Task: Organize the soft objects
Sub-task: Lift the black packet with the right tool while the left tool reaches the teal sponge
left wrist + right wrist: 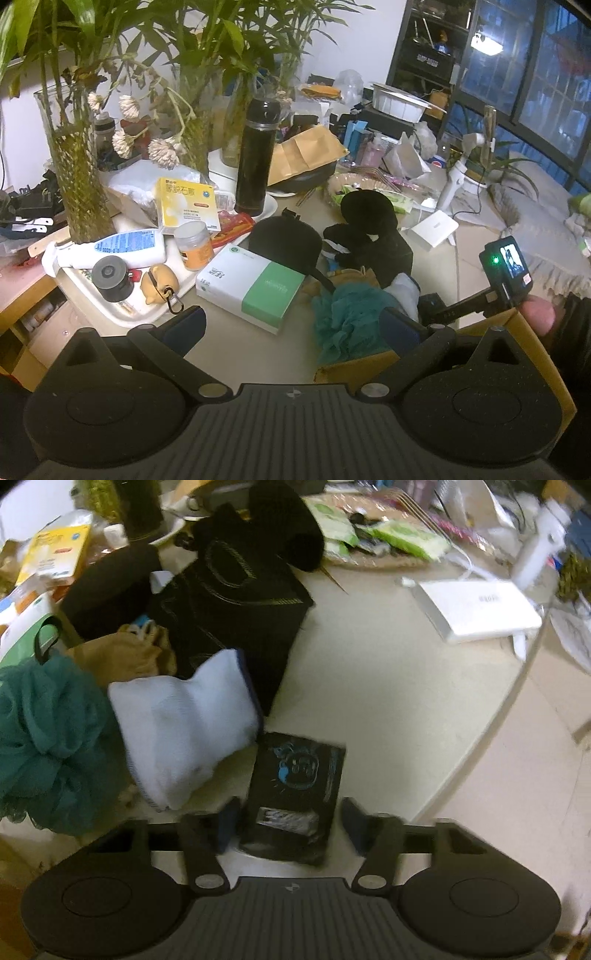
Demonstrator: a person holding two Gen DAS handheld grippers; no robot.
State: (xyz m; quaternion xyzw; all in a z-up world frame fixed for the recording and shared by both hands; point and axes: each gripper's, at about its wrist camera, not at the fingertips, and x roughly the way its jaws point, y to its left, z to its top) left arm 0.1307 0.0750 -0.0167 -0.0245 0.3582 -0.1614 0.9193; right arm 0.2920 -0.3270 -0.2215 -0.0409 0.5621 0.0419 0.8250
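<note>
Black and printed in blue, one flat packet (295, 797) is lying on the cream worktop (388, 701) between the jaws of the right gripper (290, 825), which are standing partly open around it; the left pad looks close against its edge, the right pad apart, so no grip is showing. Just left of the packet one white cloth bundle (184, 731) is resting, and beside that one teal mesh bath pouf (48, 742). The left gripper (291, 325) is hovering with jaws wide and empty, above the pouf and one green-and-white box (251, 284). One black flask (256, 158) is standing beyond.
</note>
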